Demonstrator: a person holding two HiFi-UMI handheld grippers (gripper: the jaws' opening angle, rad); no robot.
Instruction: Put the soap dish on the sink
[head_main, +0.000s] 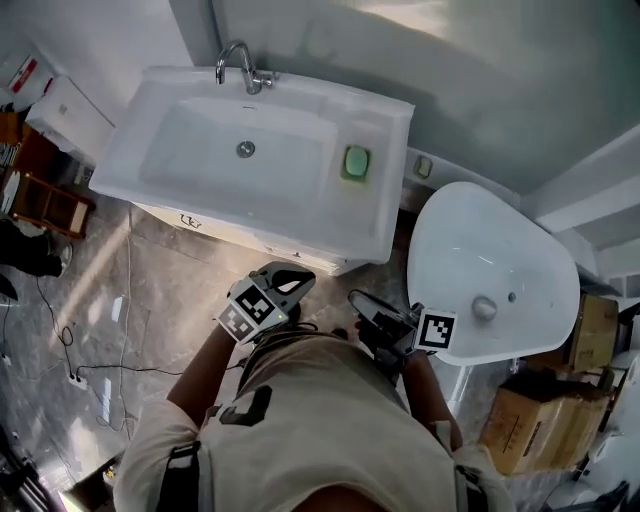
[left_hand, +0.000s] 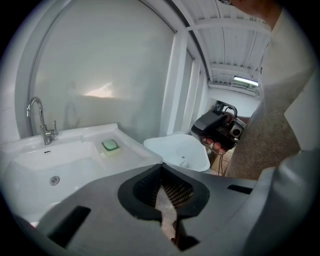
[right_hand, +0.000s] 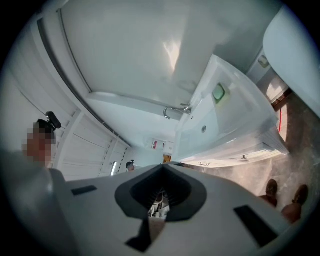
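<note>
1. Head view only: both tongs in one pic. The left tongs (head_main: 288, 284) & right tongs (head_main: 372, 316) were held close to the person's body, well short of the sink (head_main: 200, 190). It also caught cardboard boxes (head_main: 525, 425) on the floor at lower right.
2. The soap dish (head_main: 356, 162), green inside, sat on the sink's flat ledge, right of the bowl in head view and apart from both tongs.
3. Left gripper view: the left tongs (left_hand: 161, 170) were clenched w/ nothing between them. Beyond them were the faucet (left_hand: 42, 122), drain (left_hand: 54, 180), soap dish (left_hand: 110, 145) & oval basin (left_hand: 180, 151). Only here did the right tongs show from the side, gripped in a hand.
4. Right gripper view: the right tongs (right_hand: 162, 167) were clenched too, and empty. The scene was tilted, w/ the soap dish (right_hand: 219, 93) on the ledge and the faucet (right_hand: 175, 111) further along. Only here: brown shoes (right_hand: 272, 188) on the floor.
5. Count: 1 sink, 1 oval basin (head_main: 490, 265), 1 faucet (head_main: 238, 62), 1 drain (head_main: 245, 149), 1 soap dish, 2 tongs, 2 shoes.
</note>
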